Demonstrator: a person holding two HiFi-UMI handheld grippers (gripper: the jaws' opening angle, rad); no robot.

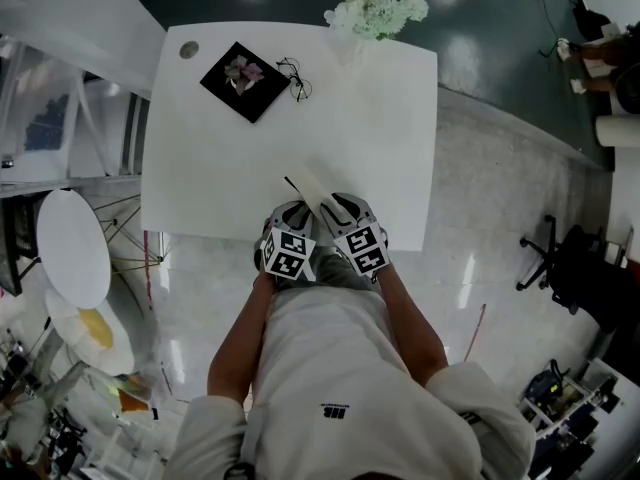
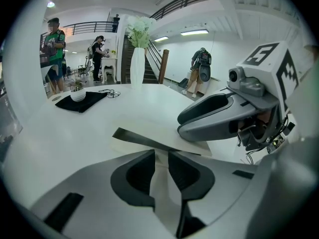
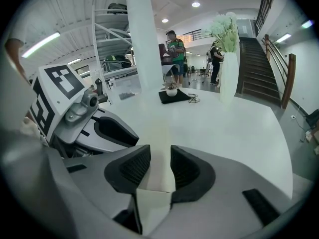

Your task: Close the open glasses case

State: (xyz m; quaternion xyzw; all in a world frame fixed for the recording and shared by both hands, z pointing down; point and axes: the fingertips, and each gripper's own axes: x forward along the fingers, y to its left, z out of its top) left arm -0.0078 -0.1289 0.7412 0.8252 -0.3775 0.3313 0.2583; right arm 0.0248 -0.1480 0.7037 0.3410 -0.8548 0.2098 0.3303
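My left gripper [image 2: 160, 157] has its jaws pinched on a white edge of the glasses case [image 2: 164, 141], and my right gripper [image 3: 160, 154] nips it too. The case sits at the table's [image 1: 390, 138] near edge, gaping, its dark inside showing. I judge the closing not yet done.

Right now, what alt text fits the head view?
Seen from above, a person at the near edge of a white table holds the left hand-held gripper and right hand-held gripper side by side on a flat cream glasses case. At the far end sit a black square mat with a small plant, wire-framed glasses, and pale white-green flowers.
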